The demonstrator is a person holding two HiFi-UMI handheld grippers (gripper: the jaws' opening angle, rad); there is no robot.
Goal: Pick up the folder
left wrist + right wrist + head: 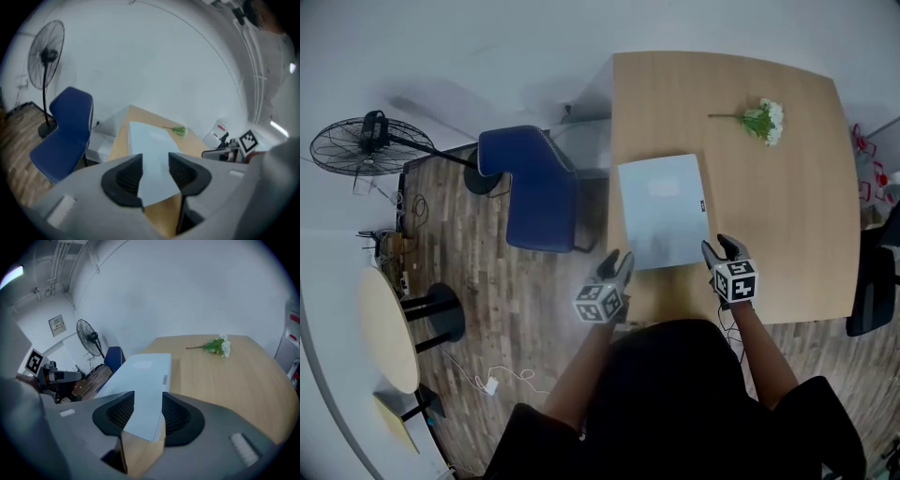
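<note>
A pale blue folder (664, 211) lies flat on the wooden table (787, 206), its near edge toward me. My left gripper (617, 260) hovers at the folder's near left corner, off the table's left edge. My right gripper (720, 247) sits at the near right corner. In the left gripper view the jaws (154, 159) stand apart, and the folder (150, 140) shows through the gap beyond them. The right gripper view shows the same: jaws (147, 397) apart, with the folder's (140, 376) near corner in the gap. Neither pair of pads presses on it.
A small bunch of white flowers (764, 120) lies at the table's far side. A blue chair (534, 183) stands left of the table, with a floor fan (366, 145) beyond it. A round side table (384, 328) is at the far left, and a dark chair (872, 291) at the right edge.
</note>
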